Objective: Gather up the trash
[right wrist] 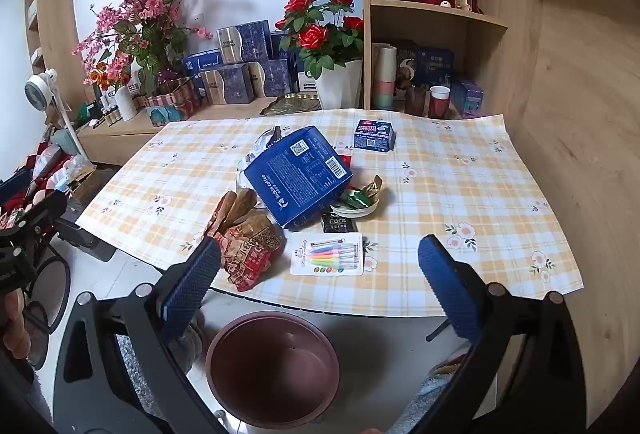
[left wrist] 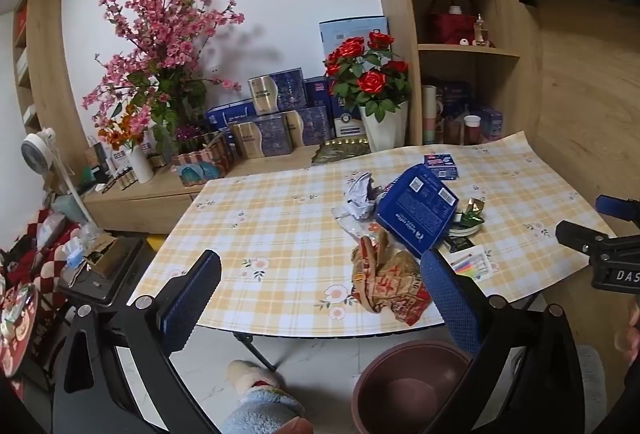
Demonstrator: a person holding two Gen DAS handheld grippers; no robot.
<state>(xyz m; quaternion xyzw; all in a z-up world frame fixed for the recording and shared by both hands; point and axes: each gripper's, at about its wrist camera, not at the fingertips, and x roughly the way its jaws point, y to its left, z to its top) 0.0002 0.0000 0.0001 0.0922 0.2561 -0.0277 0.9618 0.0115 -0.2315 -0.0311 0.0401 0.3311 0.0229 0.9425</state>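
I see the desk (right wrist: 460, 170) under a yellow checked cloth stretching ahead of both tongs, with the trash heaped near its middle. Below my right tongs (right wrist: 320, 274), on the floor just under the desk's near edge, stands the brown bin (right wrist: 272, 366), mouth up; from the left wrist it sits low and to the right, partly behind the right finger of my left tongs (left wrist: 320, 282).

Largest in the heap is the blue box (right wrist: 298, 176), tilted, ahead of the right tongs and a little left of centre. It leans over the brown paper bag (right wrist: 246, 246), which is crumpled at the desk's near edge, just beside the left finger of my right tongs. In the left view that bag (left wrist: 388, 282) lies between the left tongs' fingers, close to the right one, not touched. Behind the box a crumpled white wrapper (left wrist: 360, 194) shows.

Straight ahead of the right tongs, between the fingers, lies the pen card (right wrist: 327, 254), flat on the cloth. Just beyond it sits a small dark packet (right wrist: 339, 224), then a white dish (right wrist: 356, 208) holding green and gold foil (right wrist: 366, 190), touching the box's right side. Farther back, well apart from the heap, rests a small blue carton (right wrist: 374, 135).

Both tongs are spread wide and pinch nothing. The right tongs also show at the far right edge of the left view (left wrist: 600, 230).
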